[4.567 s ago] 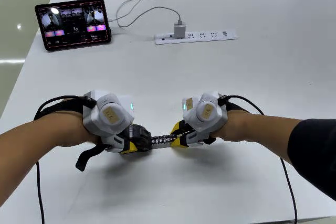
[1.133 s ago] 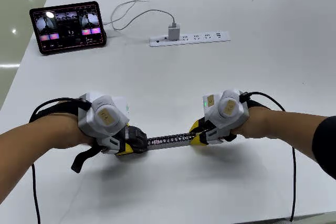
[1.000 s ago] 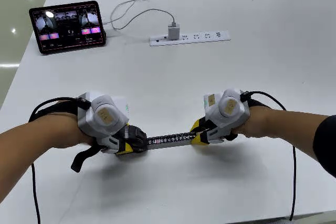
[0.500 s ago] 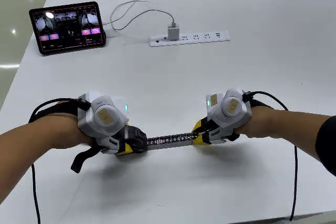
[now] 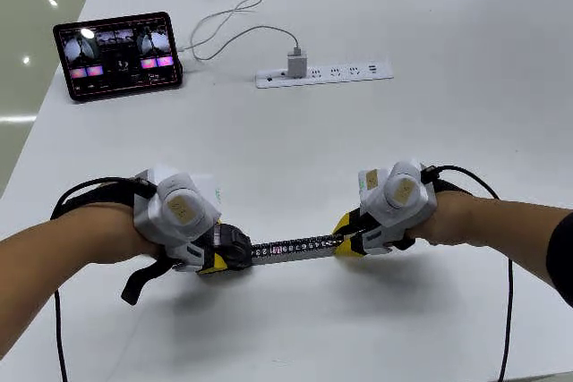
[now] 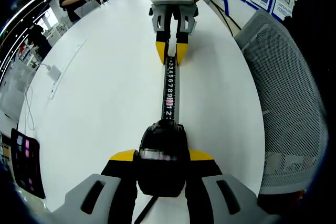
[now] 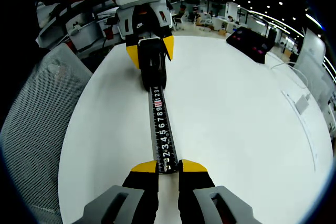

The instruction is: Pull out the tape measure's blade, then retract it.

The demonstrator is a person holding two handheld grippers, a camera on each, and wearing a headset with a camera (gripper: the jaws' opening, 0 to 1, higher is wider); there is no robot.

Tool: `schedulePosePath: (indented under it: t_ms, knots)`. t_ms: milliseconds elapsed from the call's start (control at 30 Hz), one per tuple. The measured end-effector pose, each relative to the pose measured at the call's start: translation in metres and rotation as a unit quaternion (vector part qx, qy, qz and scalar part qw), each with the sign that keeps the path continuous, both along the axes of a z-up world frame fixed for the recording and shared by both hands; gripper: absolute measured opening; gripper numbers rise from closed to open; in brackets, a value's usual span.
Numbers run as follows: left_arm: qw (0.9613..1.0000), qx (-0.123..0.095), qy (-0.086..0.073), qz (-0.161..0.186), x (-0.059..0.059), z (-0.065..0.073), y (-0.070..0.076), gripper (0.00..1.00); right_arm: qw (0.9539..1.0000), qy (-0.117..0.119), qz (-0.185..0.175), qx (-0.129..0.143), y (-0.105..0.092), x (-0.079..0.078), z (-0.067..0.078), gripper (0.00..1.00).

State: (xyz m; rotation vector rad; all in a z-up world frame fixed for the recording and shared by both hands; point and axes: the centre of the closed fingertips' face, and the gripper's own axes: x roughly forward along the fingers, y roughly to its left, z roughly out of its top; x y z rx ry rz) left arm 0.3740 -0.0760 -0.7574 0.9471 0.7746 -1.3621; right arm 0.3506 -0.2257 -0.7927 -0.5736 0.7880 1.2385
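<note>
The black tape measure case (image 5: 235,247) sits low over the white table (image 5: 295,149), and my left gripper (image 5: 215,258) is shut on it. Its numbered blade (image 5: 295,246) runs right to my right gripper (image 5: 346,241), which is shut on the blade's end. In the left gripper view the case (image 6: 161,156) sits between the yellow-tipped jaws, and the blade (image 6: 169,93) stretches away to the right gripper (image 6: 170,51). In the right gripper view my jaws pinch the blade tip (image 7: 167,165); the blade (image 7: 159,121) leads to the case (image 7: 153,64) held by the left gripper (image 7: 149,45).
A tablet (image 5: 119,54) lies at the far left of the table. A power strip (image 5: 324,72) with a plugged charger and white cable (image 5: 235,20) lies behind the work. Black cables trail from both grippers. A mesh chair (image 6: 283,103) stands beside the table.
My right gripper has drawn further to the right with the blade's end, so more blade shows between the grippers. The left gripper and case stay put. The head camera has shifted slightly.
</note>
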Motion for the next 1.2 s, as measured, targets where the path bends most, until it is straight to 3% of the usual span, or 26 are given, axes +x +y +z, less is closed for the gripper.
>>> schedulePosePath:
  t_ms: [1200]
  knots:
    - [1.0000,-0.003,-0.001,0.001,0.000,0.000,0.000,0.29,0.9999,0.002,-0.009,-0.004,-0.020,-0.002,0.000,0.09]
